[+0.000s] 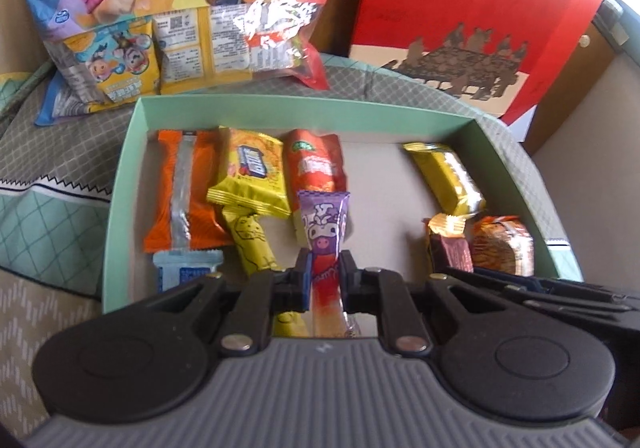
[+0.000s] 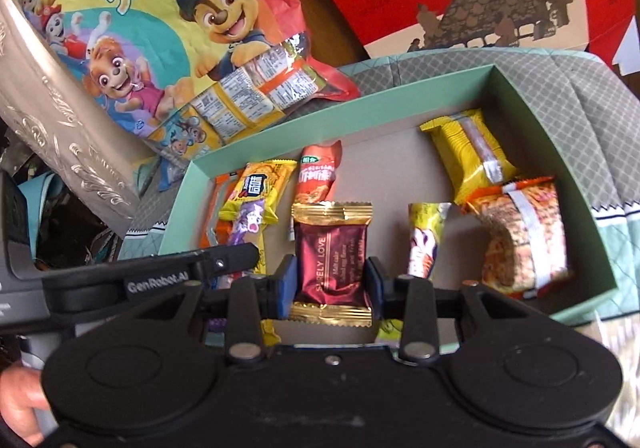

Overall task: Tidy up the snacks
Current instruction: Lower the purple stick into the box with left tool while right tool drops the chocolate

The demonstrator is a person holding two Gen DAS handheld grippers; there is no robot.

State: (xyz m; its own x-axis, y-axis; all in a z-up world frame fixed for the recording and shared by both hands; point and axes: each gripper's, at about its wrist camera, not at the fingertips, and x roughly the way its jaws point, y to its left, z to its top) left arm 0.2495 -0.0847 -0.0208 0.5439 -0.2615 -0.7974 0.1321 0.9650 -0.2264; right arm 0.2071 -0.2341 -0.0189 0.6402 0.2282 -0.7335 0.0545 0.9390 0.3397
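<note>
A shallow green box (image 1: pixel 304 103) holds several wrapped snacks. My left gripper (image 1: pixel 325 272) is shut on a purple cartoon-cow stick snack (image 1: pixel 324 226), held over the box's near middle. My right gripper (image 2: pixel 331 276) is shut on a maroon and gold cake packet (image 2: pixel 331 260), held over the box floor. That packet also shows in the left wrist view (image 1: pixel 450 250). The purple stick (image 2: pixel 250 224) and the left gripper's arm (image 2: pixel 160 272) show at the left of the right wrist view.
In the box lie an orange packet (image 1: pixel 184 191), yellow packets (image 1: pixel 250 171) (image 1: pixel 446 175) and an orange noodle pack (image 2: pixel 524 236). A cartoon-dog snack bag (image 1: pixel 168 7) and a red gift bag (image 1: pixel 460 15) stand behind it. A grey embossed box (image 2: pixel 60 119) stands at left.
</note>
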